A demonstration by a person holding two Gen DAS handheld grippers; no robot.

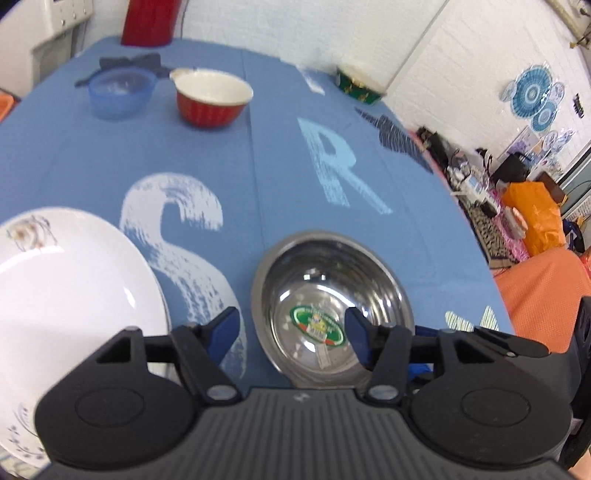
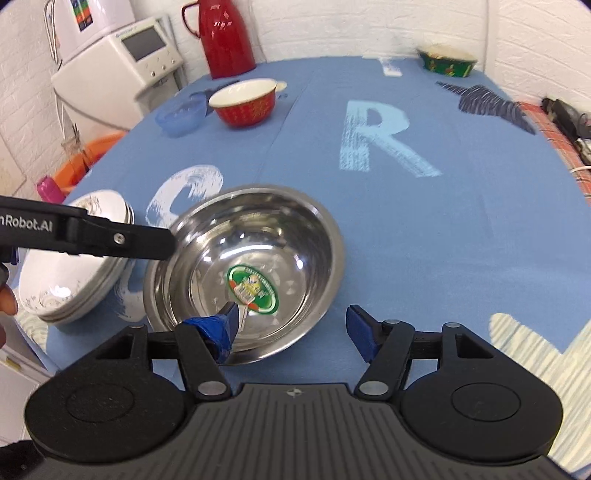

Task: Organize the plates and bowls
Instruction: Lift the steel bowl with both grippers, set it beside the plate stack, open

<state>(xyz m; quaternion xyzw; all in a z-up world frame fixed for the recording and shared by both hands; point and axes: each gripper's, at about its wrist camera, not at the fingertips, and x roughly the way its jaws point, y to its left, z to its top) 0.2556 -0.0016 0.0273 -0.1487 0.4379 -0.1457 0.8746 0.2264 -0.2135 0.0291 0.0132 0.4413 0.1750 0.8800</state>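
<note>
A steel bowl (image 1: 332,280) with a green sticker inside sits on the blue tablecloth (image 1: 258,155). My left gripper (image 1: 291,328) is open, and the bowl's left rim lies between its fingers. A stack of white plates (image 1: 66,295) rests to the left. In the right wrist view, my right gripper (image 2: 293,321) is open at the near edge of the steel bowl (image 2: 258,236); its left fingertip is over the rim and its right fingertip is outside. The left gripper (image 2: 162,245) reaches the bowl's left rim beside the white plates (image 2: 66,273).
At the far side stand a red bowl (image 2: 245,103), a blue plastic bowl (image 2: 181,114), a green patterned bowl (image 2: 447,61) and a red thermos (image 2: 225,33). A white appliance (image 2: 122,59) and an orange basin (image 2: 81,155) sit beyond the table's left edge.
</note>
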